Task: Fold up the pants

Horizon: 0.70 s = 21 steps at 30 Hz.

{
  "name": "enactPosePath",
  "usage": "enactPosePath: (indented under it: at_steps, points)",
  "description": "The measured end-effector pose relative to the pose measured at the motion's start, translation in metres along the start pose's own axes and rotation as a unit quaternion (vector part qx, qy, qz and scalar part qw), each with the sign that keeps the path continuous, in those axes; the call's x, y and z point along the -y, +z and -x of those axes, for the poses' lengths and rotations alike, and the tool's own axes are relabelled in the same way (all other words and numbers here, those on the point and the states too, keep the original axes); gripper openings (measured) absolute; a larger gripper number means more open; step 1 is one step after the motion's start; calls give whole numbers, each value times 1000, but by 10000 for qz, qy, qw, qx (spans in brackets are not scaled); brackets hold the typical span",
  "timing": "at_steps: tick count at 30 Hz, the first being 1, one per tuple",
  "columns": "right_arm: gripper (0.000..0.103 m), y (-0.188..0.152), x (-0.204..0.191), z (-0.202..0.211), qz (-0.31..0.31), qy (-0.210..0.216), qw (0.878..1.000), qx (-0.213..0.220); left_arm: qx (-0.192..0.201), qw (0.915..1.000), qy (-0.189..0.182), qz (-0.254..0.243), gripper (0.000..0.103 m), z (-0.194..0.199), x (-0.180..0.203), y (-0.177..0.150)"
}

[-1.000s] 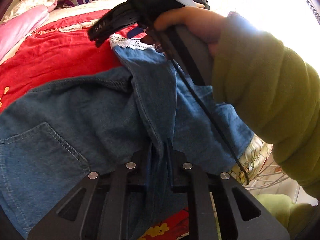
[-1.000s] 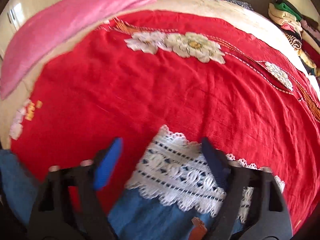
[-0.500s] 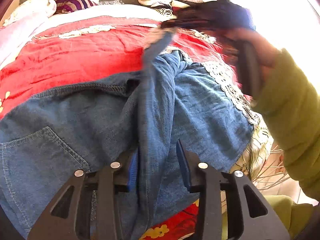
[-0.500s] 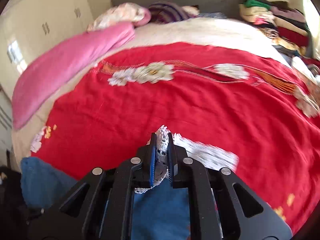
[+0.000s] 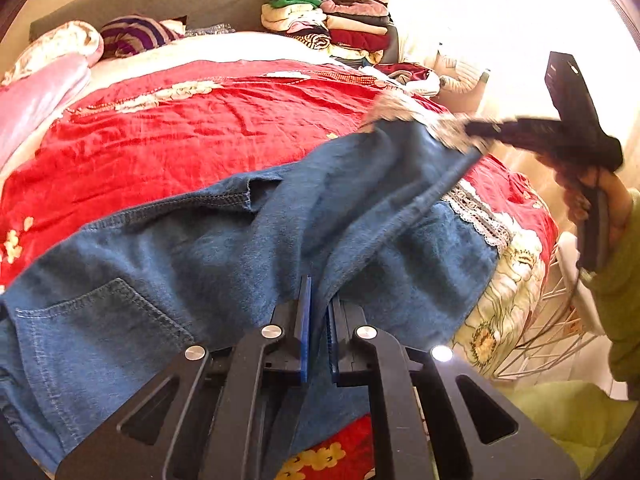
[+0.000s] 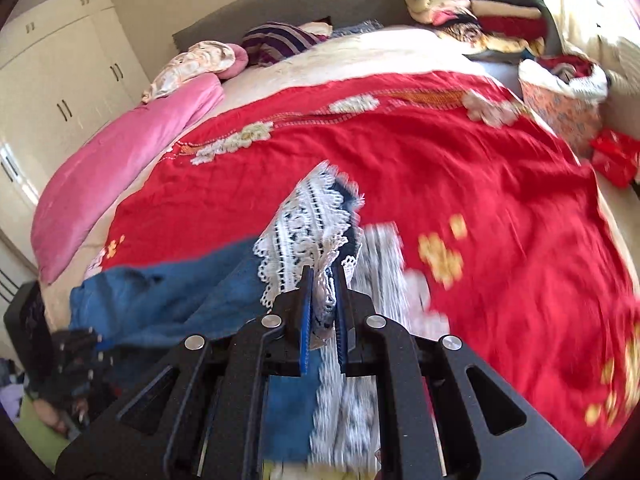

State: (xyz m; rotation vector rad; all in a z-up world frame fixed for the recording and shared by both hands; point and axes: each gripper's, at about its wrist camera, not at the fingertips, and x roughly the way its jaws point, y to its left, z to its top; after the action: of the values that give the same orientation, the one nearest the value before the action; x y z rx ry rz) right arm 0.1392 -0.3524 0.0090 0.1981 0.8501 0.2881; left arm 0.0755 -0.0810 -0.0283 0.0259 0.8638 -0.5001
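Blue denim pants (image 5: 168,264) with white lace hems lie on a red bedspread (image 5: 192,136). My left gripper (image 5: 318,312) is shut on a fold of denim near the crotch seam. My right gripper (image 6: 324,292) is shut on the lace hem (image 6: 308,224) of one leg and holds it lifted above the bed; it also shows in the left wrist view (image 5: 480,132) at the right, pulling that leg taut. The other leg's lace hem (image 5: 480,216) lies flat on the bed. The back pocket (image 5: 92,320) shows at the left.
A pink blanket (image 6: 120,164) and pillows (image 6: 280,40) lie at the bed's far side. A stack of folded clothes (image 5: 332,20) sits at the headboard corner. A white wire basket (image 5: 552,320) stands beside the bed at the right. White wardrobes (image 6: 52,84) line the wall.
My left gripper opened, then shut on the denim fold. My right gripper shut on the lace hem, lifted it and carried the leg out to the right, stretching it.
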Motion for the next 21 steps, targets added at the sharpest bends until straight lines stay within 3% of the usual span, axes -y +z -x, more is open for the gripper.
enactPosePath:
  at_steps: [7, 13, 18, 21]
  points:
    - [5, -51, 19, 10, -252, -15, 9995, -196, -211, 9996, 135, -157, 6, 0, 4, -10]
    - [5, -72, 30, 5, -259, -130, 9990, -344, -447, 9982, 180, -363, 7, -6, 12, -18]
    - [19, -79, 32, 12, -51, -376, 9988, -313, -573, 9969, 227, -496, 7, -10, 18, -23]
    - [19, -79, 27, 32, 238, -447, 9987, -76, -588, 9965, 234, -544, 7, -9, 21, -26]
